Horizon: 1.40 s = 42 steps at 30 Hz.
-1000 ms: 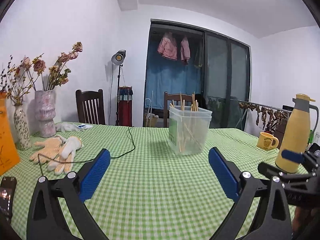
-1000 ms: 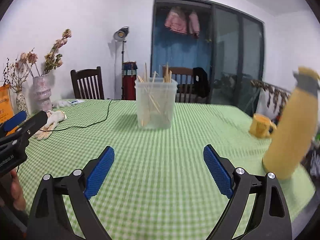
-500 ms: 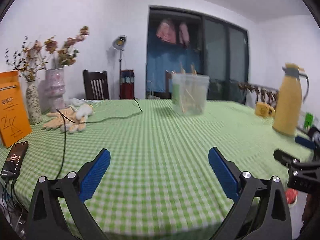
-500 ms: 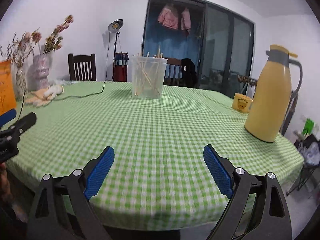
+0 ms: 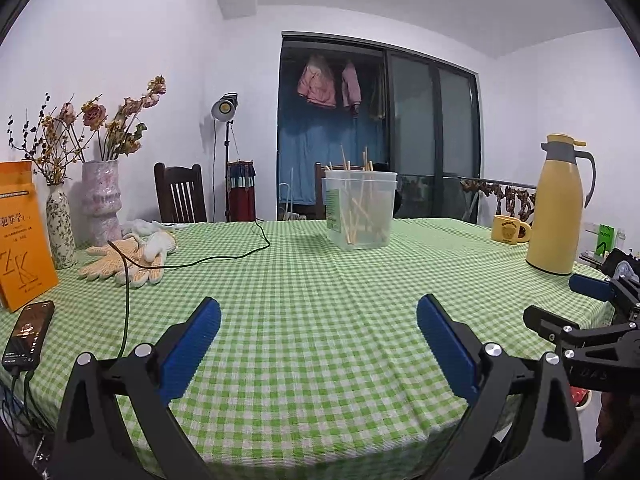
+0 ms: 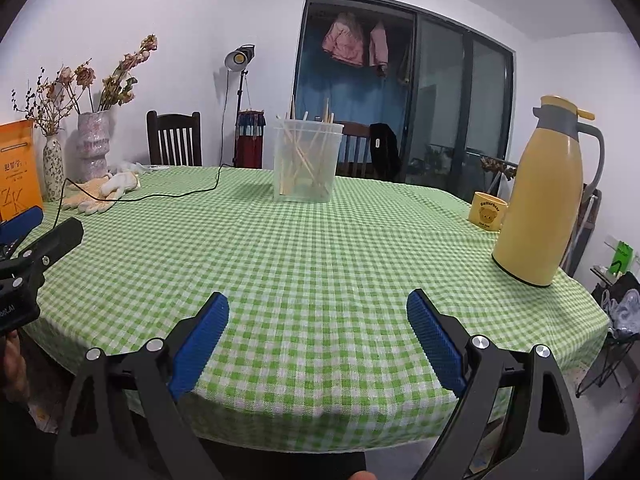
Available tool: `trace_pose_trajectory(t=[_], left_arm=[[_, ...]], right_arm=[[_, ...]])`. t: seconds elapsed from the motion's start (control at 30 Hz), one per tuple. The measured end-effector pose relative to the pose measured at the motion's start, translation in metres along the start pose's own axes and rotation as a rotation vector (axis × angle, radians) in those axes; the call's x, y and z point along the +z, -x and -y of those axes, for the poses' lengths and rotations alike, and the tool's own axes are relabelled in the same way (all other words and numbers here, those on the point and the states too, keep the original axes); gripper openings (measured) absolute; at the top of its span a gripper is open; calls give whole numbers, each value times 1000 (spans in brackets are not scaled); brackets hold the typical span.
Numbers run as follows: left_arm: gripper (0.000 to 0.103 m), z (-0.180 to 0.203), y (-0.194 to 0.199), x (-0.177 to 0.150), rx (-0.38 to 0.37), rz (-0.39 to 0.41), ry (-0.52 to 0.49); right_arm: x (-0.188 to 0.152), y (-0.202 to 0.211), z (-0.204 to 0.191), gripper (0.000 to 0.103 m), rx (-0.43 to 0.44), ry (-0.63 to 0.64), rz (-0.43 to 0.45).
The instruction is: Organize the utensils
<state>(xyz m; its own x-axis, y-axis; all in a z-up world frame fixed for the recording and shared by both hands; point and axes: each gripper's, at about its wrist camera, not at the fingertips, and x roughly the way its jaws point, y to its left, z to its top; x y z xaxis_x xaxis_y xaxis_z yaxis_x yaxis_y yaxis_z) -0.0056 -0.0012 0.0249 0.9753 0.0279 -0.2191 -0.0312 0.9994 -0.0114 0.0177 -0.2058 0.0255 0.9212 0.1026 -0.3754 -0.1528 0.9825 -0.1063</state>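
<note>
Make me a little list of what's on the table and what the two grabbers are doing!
table cover: green checked cloth
middle: clear tub holding wooden chopsticks
left side: gloves, two vases, orange book, phone
right side: yellow jug, yellow mug
left gripper: open, holding nothing
right gripper: open, holding nothing

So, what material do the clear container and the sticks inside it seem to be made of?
The clear container looks like thin translucent plastic with a slightly frosted finish: the sticks show through its walls. The sticks look like pale bamboo or wood, matte; which one I cannot tell.
</note>
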Motion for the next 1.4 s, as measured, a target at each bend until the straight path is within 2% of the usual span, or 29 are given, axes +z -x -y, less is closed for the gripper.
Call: trace_pose_trajectory(t=[1.4], left_arm=[[95, 4, 3, 0, -1, -3, -10]], right_arm=[[-2, -3, -2, 87, 14, -31, -36]])
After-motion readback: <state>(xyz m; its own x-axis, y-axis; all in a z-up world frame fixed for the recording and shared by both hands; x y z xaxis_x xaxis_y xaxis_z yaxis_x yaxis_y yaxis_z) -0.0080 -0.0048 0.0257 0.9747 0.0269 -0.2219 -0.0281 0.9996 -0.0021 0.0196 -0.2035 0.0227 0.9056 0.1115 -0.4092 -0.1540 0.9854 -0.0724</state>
